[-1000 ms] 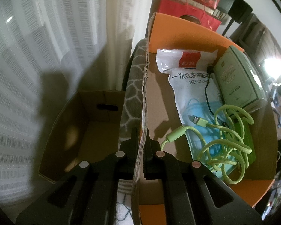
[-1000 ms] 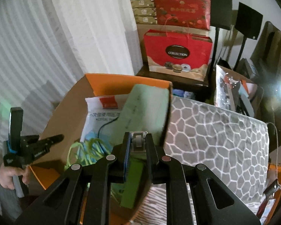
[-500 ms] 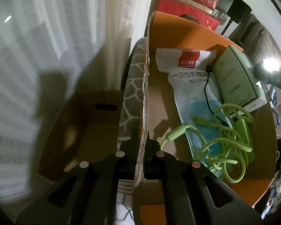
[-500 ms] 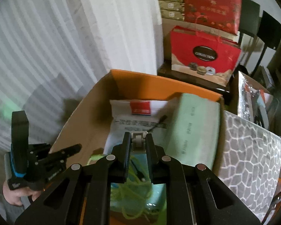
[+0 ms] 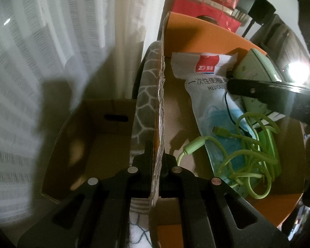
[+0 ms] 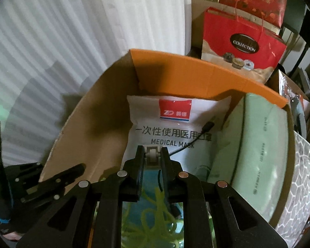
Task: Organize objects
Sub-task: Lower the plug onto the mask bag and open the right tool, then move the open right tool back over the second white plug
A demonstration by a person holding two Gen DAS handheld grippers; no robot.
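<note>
An orange-lined cardboard box [image 6: 196,76] holds a white medical mask pack [image 6: 175,128], a pale green book-like box [image 6: 258,140], a tangled green cable [image 5: 248,150] and a thin black cable [image 6: 206,127]. My left gripper [image 5: 157,153] is shut on the box's cardboard side wall [image 5: 161,95]. It also shows at the lower left of the right wrist view [image 6: 51,181]. My right gripper [image 6: 152,153] hangs over the mask pack, shut on a small grey-white object [image 6: 153,158]. One of its fingers [image 5: 258,91] reaches in from the right in the left wrist view.
A brown carton [image 5: 88,132] with a handle slot stands left of the box, below a white curtain [image 5: 72,31]. A grey patterned cushion [image 6: 303,175] lies on the right. A red gift bag [image 6: 241,47] and stacked boxes stand behind.
My right gripper has come left and down from above the cushion to over the mask pack, and now shows in the left wrist view. The left gripper has kept its grip and place.
</note>
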